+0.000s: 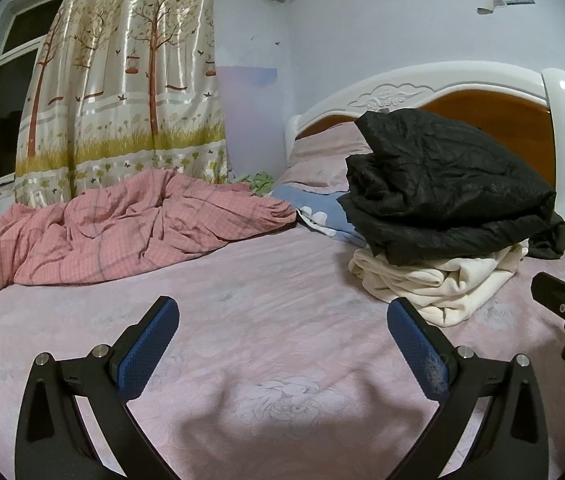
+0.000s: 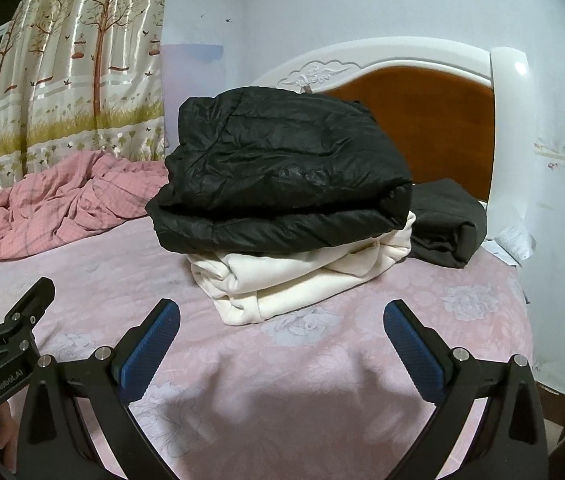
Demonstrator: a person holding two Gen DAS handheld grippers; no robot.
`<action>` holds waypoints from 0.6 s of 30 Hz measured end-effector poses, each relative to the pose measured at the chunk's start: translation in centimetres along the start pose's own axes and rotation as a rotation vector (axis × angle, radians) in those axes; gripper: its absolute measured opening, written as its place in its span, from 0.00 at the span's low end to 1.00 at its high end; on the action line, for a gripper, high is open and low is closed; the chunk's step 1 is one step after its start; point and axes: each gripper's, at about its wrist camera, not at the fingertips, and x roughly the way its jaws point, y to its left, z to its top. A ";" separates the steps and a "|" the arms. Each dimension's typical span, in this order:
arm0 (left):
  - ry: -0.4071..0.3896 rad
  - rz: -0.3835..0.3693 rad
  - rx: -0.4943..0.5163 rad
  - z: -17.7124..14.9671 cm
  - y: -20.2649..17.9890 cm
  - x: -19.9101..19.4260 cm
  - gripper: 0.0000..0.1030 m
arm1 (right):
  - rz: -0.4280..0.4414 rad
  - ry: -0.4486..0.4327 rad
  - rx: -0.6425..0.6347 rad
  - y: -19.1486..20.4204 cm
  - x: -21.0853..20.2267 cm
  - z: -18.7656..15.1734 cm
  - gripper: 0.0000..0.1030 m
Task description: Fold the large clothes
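Left wrist view: my left hand-held gripper [image 1: 282, 316] is spread, empty, above the bed [image 1: 242, 300]. Folded black jacket [image 1: 450, 192] rests on a folded cream garment [image 1: 438, 284].

Right wrist view: my right hand-held gripper [image 2: 282, 316] is spread, empty, near that stack; a folded dark garment [image 2: 446, 224] lies beside it.

**Cloth, Wood and Plastic Finishes**

Showing crinkled, faintly shiny synthetic cloth on the black jacket [image 2: 282, 168], lying over a soft matt cream garment [image 2: 302, 280]. Looking matt and woven with raised flowers: the pink bedsheet [image 1: 242, 320]. Gleaming glossy at 2 o'clock: the headboard [image 2: 434, 120], white-lacquered around polished brown wood. Shimmering satin at 10 o'clock on the curtain [image 1: 130, 80]. Looking rough and ribbed: blue pads [image 1: 150, 352] on matt black plastic.
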 end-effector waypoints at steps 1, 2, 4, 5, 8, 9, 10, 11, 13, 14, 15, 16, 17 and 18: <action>-0.001 0.000 0.001 0.0 0.0 0.0 1.00 | -0.001 0.001 0.000 0.0 0.0 0.0 1.00; -0.003 0.000 0.002 -0.1 0.0 0.0 1.00 | -0.004 0.002 -0.001 0.0 0.0 0.0 1.00; -0.002 0.000 0.000 -0.1 0.0 0.0 1.00 | -0.007 0.001 -0.001 0.0 0.1 0.0 1.00; 0.000 -0.001 -0.001 -0.1 0.0 0.0 1.00 | -0.008 -0.003 -0.002 -0.1 0.0 0.1 1.00; 0.001 -0.001 -0.005 -0.1 -0.1 0.0 1.00 | -0.008 -0.005 0.000 -0.1 0.1 0.1 1.00; 0.000 -0.001 -0.005 0.0 -0.1 0.0 1.00 | -0.009 -0.003 0.000 -0.1 0.1 0.1 1.00; 0.000 -0.001 -0.003 0.0 -0.1 0.0 1.00 | -0.008 -0.002 0.000 -0.1 0.1 0.1 1.00; 0.000 0.000 -0.001 0.0 -0.2 0.0 1.00 | -0.007 -0.004 0.001 -0.1 0.0 0.1 1.00; -0.002 0.001 0.000 0.0 -0.1 -0.1 1.00 | -0.008 -0.006 0.002 -0.2 0.0 0.1 1.00; -0.003 0.002 0.002 0.0 -0.2 0.0 1.00 | -0.007 -0.007 0.003 -0.2 0.1 0.1 1.00; -0.004 0.003 0.003 0.0 -0.2 0.0 1.00 | -0.007 -0.008 0.006 -0.3 0.1 0.1 1.00; -0.004 0.004 0.004 0.0 -0.2 0.0 1.00 | -0.007 -0.007 0.010 -0.4 0.1 0.1 1.00; -0.004 0.005 0.006 0.0 -0.2 0.0 1.00 | -0.006 -0.007 0.015 -0.5 0.1 0.0 1.00; -0.004 0.005 0.005 0.0 -0.3 0.0 1.00 | -0.008 -0.007 0.018 -0.5 0.0 0.0 1.00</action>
